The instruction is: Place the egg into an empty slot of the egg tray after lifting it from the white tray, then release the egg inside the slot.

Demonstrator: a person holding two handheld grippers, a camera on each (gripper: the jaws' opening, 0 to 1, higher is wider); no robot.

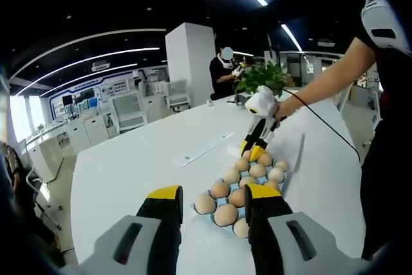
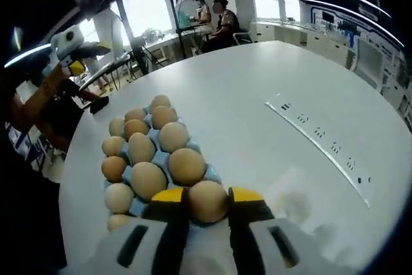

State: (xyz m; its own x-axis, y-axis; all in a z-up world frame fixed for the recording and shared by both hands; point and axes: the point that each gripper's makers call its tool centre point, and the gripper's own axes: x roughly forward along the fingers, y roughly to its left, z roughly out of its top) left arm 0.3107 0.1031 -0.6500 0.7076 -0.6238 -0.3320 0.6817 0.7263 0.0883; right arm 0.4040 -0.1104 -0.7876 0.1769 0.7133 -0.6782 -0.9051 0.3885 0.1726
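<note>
A blue egg tray (image 2: 137, 206) lies on the white table, its slots holding several brown eggs. In the right gripper view, my right gripper (image 2: 207, 199) is at the tray's near end. Its yellow-tipped jaws press both sides of a brown egg (image 2: 207, 201) that sits low at the tray's end slot. In the left gripper view, the egg tray (image 1: 212, 218) lies just ahead of my left gripper (image 1: 212, 199), which is open and holds nothing. The right gripper (image 1: 253, 152) reaches the tray's far end, held by a person's hand. The left gripper (image 2: 74, 66) shows far off at upper left.
A long white power strip (image 1: 203, 149) (image 2: 322, 140) lies on the round white table (image 1: 141, 159). A potted plant (image 1: 261, 78) stands at the table's far side. A black cable (image 1: 322, 127) trails from the right gripper. People sit at desks in the background.
</note>
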